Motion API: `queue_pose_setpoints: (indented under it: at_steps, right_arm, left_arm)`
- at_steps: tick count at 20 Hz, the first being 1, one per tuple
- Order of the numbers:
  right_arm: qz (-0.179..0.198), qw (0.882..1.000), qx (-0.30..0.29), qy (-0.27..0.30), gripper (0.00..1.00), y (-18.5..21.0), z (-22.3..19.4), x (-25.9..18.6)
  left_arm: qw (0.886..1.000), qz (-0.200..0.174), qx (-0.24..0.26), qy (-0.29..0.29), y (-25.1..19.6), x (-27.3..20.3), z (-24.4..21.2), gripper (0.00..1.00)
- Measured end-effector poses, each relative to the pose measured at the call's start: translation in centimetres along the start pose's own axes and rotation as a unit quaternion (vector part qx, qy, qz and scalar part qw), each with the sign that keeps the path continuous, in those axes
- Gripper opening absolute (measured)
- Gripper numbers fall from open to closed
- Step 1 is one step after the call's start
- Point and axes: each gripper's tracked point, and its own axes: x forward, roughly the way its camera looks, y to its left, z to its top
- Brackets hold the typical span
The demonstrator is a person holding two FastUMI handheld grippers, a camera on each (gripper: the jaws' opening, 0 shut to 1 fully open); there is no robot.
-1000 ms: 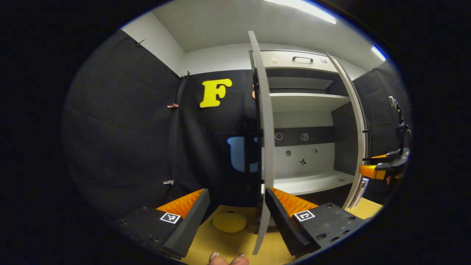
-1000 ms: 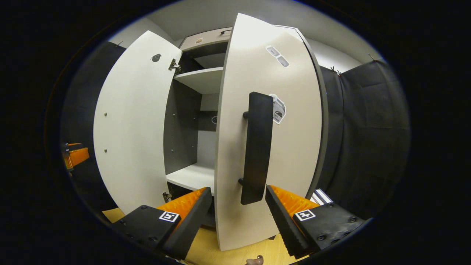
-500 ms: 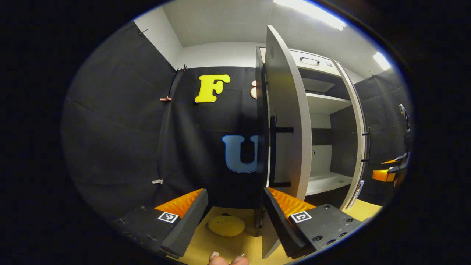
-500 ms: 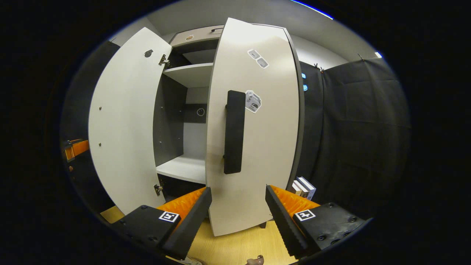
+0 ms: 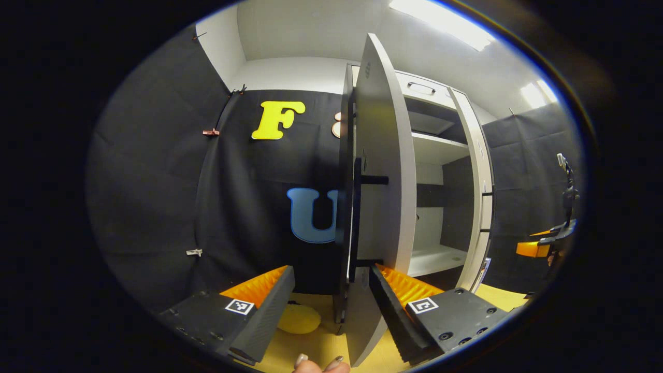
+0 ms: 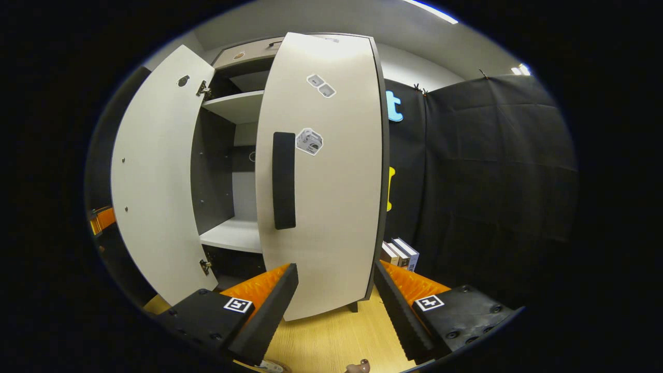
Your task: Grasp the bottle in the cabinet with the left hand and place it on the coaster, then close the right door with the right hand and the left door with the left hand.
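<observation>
Your left gripper (image 5: 329, 295) is released, its two fingers spread either side of the left door's (image 5: 380, 171) lower edge without pressing it. Your right gripper (image 6: 334, 300) is also released, just before the right door (image 6: 331, 207), whose one black handle (image 6: 284, 180) sits higher up. Both doors stand ajar on the cabinet (image 6: 233, 103). One yellow disc, probably the coaster (image 5: 298, 318), lies on the tabletop (image 6: 331, 342) near the left door's bottom corner. Two books (image 6: 399, 253) stand beside the cabinet.

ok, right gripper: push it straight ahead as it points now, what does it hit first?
Most likely the outer face of the right door, below its black handle. The right gripper is open and the panel lies dead ahead, though depth is hard to judge.
</observation>
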Motion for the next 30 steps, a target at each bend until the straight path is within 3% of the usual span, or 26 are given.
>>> queue_pose_setpoints:
  at_steps: [7, 18, 30]
  right_arm:
    - [0.041, 0.999, -0.002, 0.004, 0.98, 0.2, 0.2, 2.3]
    - [0.119, 0.993, -0.005, -0.021, 0.98, -1.3, 3.1, 5.8]
    - [0.139, 0.990, 0.013, -0.030, 0.98, -0.4, 3.4, 4.6]
  left_arm:
    - [1.000, -0.006, 0.027, 0.008, -4.3, 0.7, 0.3, 0.94]
    - [0.999, -0.040, 0.001, 0.010, -15.6, 3.2, -0.7, 0.94]
    - [0.999, -0.050, 0.010, 0.017, -16.8, 2.0, -0.5, 0.94]
